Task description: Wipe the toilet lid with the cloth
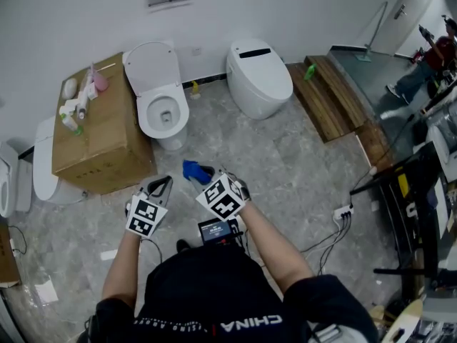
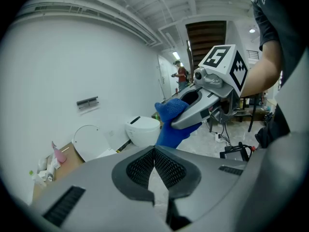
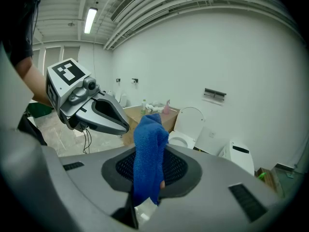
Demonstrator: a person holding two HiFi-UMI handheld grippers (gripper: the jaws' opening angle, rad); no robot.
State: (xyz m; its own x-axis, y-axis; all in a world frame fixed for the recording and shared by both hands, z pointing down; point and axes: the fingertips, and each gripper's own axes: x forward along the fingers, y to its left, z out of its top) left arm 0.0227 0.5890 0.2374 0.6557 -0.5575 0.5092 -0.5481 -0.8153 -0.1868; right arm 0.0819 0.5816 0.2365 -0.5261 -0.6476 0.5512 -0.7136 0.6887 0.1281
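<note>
Right hand-held gripper point(image 3: 146, 193): jaws clamped on the blue cloth point(image 3: 149, 149), which stands up from the pads and folds over.

Left hand-held gripper point(image 2: 154, 172): jaws together, nothing between them; just beside the right one, on its left.

Toilet lid point(image 1: 151, 66): raised, upright against the wall, long axis vertical. It is ahead of the right hand-held gripper, slightly right of the line its jaws point along, and well apart across the floor. The left hand-held gripper is marginally nearer, but the cloth-bearing one likely makes the reach.

Second toilet point(image 1: 258, 77): lid down, further right.
</note>
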